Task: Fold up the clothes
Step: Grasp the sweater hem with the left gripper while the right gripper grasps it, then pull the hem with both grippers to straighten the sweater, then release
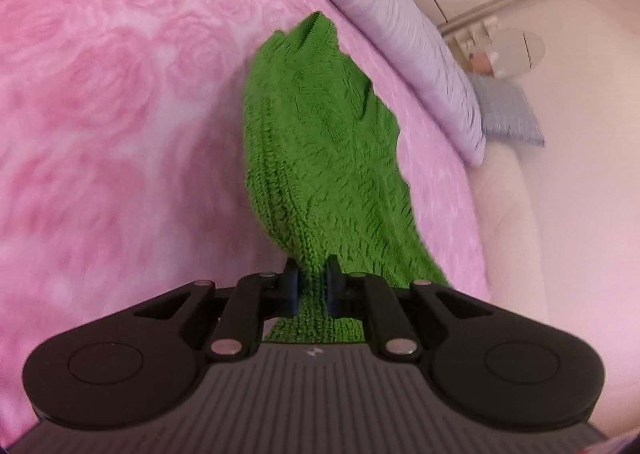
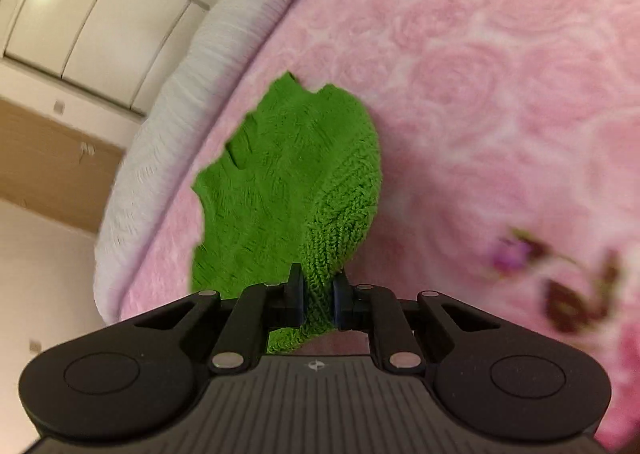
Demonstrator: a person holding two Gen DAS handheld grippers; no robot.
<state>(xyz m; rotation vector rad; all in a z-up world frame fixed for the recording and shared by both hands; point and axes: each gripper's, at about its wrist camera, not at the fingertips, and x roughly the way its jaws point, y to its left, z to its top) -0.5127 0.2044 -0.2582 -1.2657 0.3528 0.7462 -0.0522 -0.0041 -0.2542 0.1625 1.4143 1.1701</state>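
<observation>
green cable-knit garment (image 1: 320, 157): pinched by left gripper (image 1: 312, 286) and right gripper (image 2: 318, 294); grey cushion (image 1: 508, 113) only in left view; pink rose-patterned blanket (image 2: 480, 93) beneath.

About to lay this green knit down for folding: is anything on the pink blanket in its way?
Nothing visible. Both the left gripper and right gripper clamp the green knit, and the pink blanket beneath it looks bare.
</observation>
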